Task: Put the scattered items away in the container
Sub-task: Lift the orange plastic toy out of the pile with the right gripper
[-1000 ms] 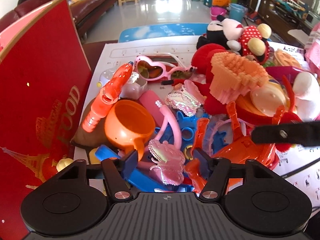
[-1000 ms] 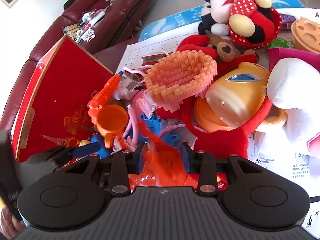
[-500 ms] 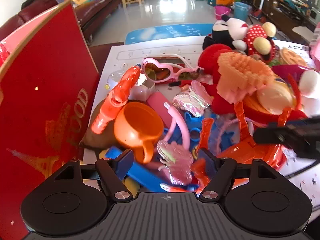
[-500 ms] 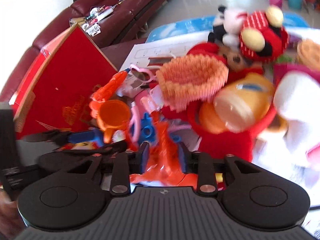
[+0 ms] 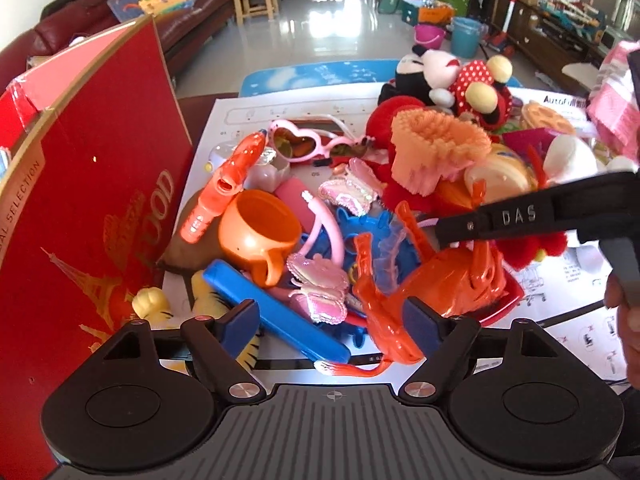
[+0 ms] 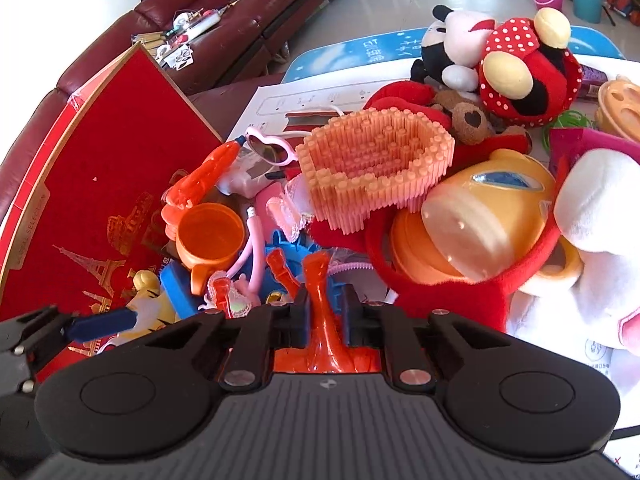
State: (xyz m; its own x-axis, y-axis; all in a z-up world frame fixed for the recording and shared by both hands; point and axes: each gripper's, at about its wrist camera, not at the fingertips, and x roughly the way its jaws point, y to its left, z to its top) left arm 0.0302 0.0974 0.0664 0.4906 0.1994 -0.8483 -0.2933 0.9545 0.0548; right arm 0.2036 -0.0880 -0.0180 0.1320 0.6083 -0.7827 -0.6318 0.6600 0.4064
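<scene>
A tall red box (image 5: 100,200) stands at the left, beside a heap of toys on a white printed sheet (image 5: 248,116). My right gripper (image 6: 323,307) is shut on a translucent orange plastic toy (image 6: 320,280), pinching its thin stem. In the left wrist view that gripper (image 5: 442,235) reaches in from the right onto the same orange toy (image 5: 452,280). My left gripper (image 5: 330,314) hovers over the near side of the heap with its jaws opening. Below the gap lie a pink butterfly clip (image 5: 320,288) and a blue bar (image 5: 276,312), neither touched.
The heap holds an orange cup (image 5: 256,228), an orange water gun (image 5: 224,188), heart sunglasses (image 5: 296,142), a peach bristle-block basket (image 6: 372,160), a mouse plush (image 6: 512,60) and a white plush (image 6: 600,220). A hand (image 5: 628,300) shows at the right edge. A maroon sofa (image 6: 224,52) is behind.
My right gripper has closed onto the orange toy's stem. My left gripper has opened wider and drawn back and up from the heap.
</scene>
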